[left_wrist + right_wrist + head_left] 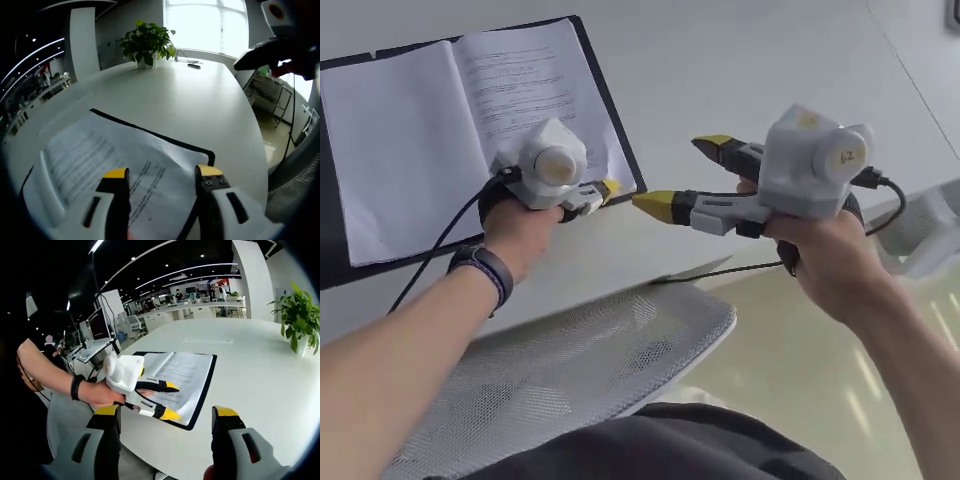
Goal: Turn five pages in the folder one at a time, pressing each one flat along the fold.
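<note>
1. The black folder (520, 90) lies open on the white table (740, 60), close to the near edge and on my left side. Its white printed pages face up, and the black cover shows as a border around them.
2. My left gripper (601, 192) is over the near right corner of the right-hand page. Its yellow-tipped jaws stand apart and hold nothing.
3. In the left gripper view, the left gripper (163, 172) spans that corner of the folder (100, 155) and the cover edge. I cannot tell whether either tip touches the paper.
4. My right gripper (680, 173) hangs in the air to the right of the folder, about over the table's near edge and clear of the paper. Its jaws are spread wide and empty, and they point towards the left gripper.
5. In the right gripper view, the left gripper (171, 400) stands between the right gripper (166, 411) and the folder (187, 372), covering the near corner of the page.
6. A grey mesh chair back (590, 350) sits beneath both forearms, close against the table edge.
7. A black cable (720, 272) runs from the right gripper down past the table edge. A black wristband (485, 268) sits on my left wrist.
8. A green potted plant (147, 42) stands at the far end of the table (190, 100), well apart from the folder.
9. A single white sheet (207, 340) lies flat on the table beyond the folder.
</note>
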A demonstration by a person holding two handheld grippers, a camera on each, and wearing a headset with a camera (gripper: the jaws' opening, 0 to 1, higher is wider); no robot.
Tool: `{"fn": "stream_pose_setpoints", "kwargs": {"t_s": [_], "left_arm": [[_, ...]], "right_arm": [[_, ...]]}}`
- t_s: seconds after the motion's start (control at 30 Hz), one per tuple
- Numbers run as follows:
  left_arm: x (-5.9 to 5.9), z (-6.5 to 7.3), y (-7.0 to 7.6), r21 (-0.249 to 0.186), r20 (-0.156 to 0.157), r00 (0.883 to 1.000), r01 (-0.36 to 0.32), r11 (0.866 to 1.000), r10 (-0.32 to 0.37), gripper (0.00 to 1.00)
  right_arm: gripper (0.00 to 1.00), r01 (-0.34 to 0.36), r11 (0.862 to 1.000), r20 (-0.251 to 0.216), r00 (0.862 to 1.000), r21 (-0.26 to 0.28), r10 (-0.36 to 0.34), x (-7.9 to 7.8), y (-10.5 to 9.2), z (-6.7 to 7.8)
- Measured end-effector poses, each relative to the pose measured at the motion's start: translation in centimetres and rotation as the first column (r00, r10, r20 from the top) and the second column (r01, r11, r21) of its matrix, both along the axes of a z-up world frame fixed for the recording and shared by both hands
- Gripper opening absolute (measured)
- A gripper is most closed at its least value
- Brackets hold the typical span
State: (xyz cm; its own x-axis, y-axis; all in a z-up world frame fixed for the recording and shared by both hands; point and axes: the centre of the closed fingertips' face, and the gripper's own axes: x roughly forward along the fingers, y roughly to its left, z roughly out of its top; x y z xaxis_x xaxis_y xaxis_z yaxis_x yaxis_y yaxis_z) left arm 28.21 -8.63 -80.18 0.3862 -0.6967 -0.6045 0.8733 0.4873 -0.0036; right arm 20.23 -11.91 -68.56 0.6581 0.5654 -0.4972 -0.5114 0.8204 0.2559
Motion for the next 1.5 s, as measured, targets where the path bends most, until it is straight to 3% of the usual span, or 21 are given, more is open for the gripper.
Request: {"fn": "stream_pose_setpoints", "kwargs": {"t_s": [0.37, 0.97, 1.2, 1.23, 1.5], "left_arm": [[0.2, 0.1, 0.2, -0.003, -0.007, 1.0, 0.001, 1.0, -0.001, 0.46], [0.1, -0.1, 0.2, -0.004, -0.01, 1.0, 0.003, 1.0, -0.003, 0.46], [0.2, -0.2, 0.2, -0.006, -0.01, 1.0, 0.003, 1.0, -0.003, 0.46], [0.2, -0.2, 0.2, -0.006, -0.01, 1.0, 0.003, 1.0, -0.003, 0.46], [0.3, -0.2, 0.2, -0.009, -0.012, 1.0, 0.0, 1.0, 0.0, 0.46]], "right_arm": [[0.72, -0.018, 0.999, -0.01, 1.0, 0.03, 0.019, 1.6, 0.0, -1.3], [0.65, -0.049, 0.99, -0.062, 0.996, 0.13, 0.057, 7.6, 1.1, -4.7], [0.61, -0.037, 0.983, -0.09, 0.994, 0.179, 0.054, 9.1, 1.6, -5.7], [0.61, -0.039, 0.982, -0.097, 0.994, 0.183, 0.058, 9.6, 1.6, -6.4], [0.59, -0.054, 0.98, -0.126, 0.989, 0.191, 0.079, 10.6, 2.0, -8.0]]}}
